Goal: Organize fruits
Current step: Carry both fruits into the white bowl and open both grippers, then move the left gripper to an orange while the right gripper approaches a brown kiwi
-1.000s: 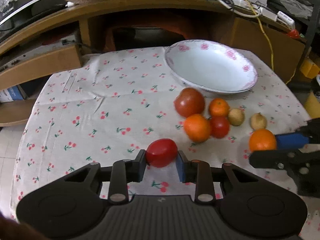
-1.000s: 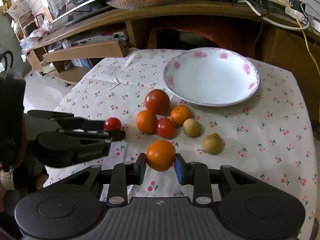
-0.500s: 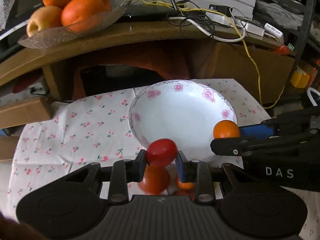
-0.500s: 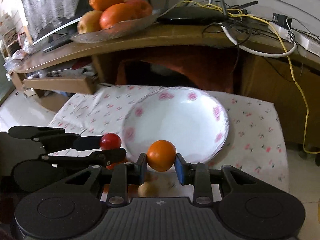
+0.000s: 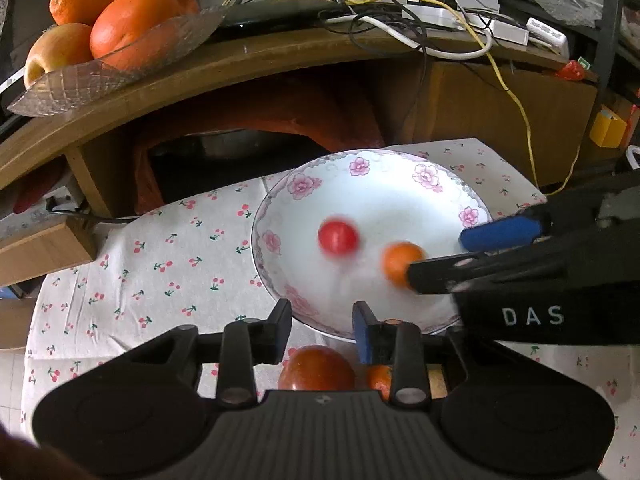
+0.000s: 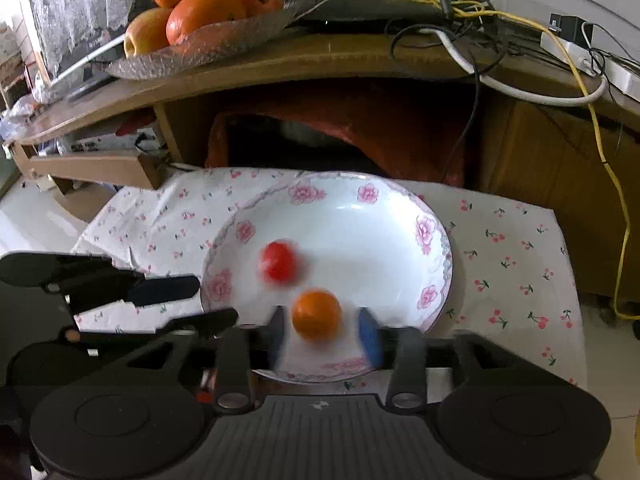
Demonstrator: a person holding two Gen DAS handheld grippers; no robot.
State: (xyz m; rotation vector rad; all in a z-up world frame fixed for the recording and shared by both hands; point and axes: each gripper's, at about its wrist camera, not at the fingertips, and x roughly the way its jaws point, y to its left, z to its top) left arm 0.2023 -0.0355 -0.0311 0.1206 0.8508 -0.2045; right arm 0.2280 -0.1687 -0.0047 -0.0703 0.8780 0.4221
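Left wrist view: surface point(image 5: 132, 272) carries the plate point(image 5: 276, 240), with both claws, left claw point(image 5: 322, 330) and right claw point(image 6: 322, 332), gaping wide over it, gripping nothing. Blurry orange point(image 6: 316, 314) and tomato point(image 5: 338, 238) sit inside the plate.

A long brown wooden shelf point(image 5: 248, 60) curves across the back. On its left end sits a clear glass dish point(image 5: 120, 64), piled with big oranges and a yellow apple. In the right wrist view a red apple shows in the dish too. A tangle of wires point(image 5: 384, 28) lies on the shelf: black ones, a thick white one, and a thin yellow cord point(image 5: 520, 108) that hangs down the brown side. A white power strip point(image 6: 600, 64) rests on the shelf in the right wrist view. Under the shelf is a dark space with a red cloth point(image 5: 320, 104) draped in it. A small yellow box point(image 5: 608, 126) sits far to the right.
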